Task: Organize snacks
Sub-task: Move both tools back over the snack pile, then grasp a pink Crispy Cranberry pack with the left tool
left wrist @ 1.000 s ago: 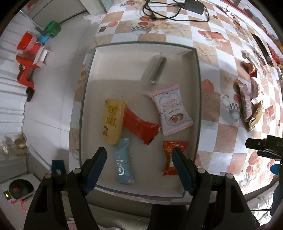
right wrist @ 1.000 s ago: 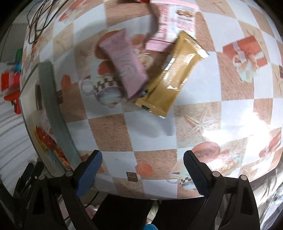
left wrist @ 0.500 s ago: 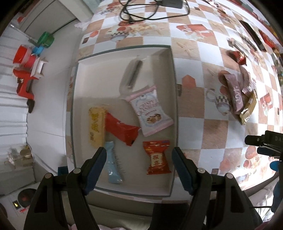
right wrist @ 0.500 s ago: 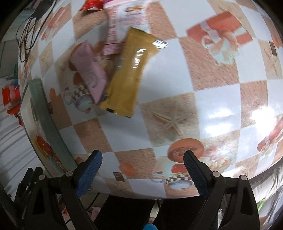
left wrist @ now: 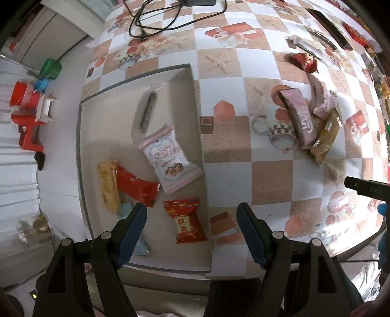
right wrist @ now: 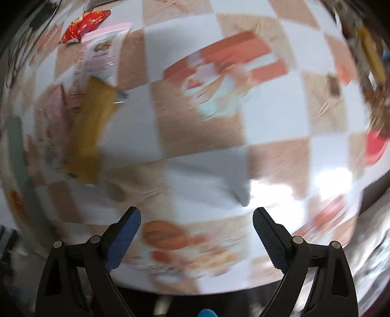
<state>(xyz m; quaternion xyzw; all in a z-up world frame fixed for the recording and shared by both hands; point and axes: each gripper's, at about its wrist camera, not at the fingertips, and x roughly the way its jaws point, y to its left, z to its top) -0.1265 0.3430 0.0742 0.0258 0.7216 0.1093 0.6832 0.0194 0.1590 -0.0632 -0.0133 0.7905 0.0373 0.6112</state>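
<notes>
A shallow white tray [left wrist: 195, 102] lies on the checked tablecloth and holds several snacks: a pink-and-white cranberry pack [left wrist: 169, 158], a red pouch [left wrist: 186, 223], a red bar [left wrist: 136, 185], a yellow bar [left wrist: 107, 185], a clear-wrapped dark stick [left wrist: 146, 114] and a pale blue pack [left wrist: 141, 246]. My left gripper [left wrist: 191, 229] hangs open above the tray's near right corner, empty. Right of the tray lie a pink bar [left wrist: 301, 117], a gold bar [left wrist: 326, 136] and a red foil sweet [left wrist: 303, 61]. My right gripper [right wrist: 196, 231] is open over bare cloth; the gold bar [right wrist: 90, 131] lies to its left in a blurred view.
A black cable [left wrist: 170, 17] coils at the table's far side. Red and green plastic toys [left wrist: 29, 102] sit on the floor left of the table. The other gripper's black tip [left wrist: 365, 187] shows at the right edge. More packets [right wrist: 373, 61] lie at the far right.
My left gripper slid right, from the middle of the tray toward its right rim. My right gripper swept right across the cloth, so the pink and gold bars moved to its left; that view is now blurred.
</notes>
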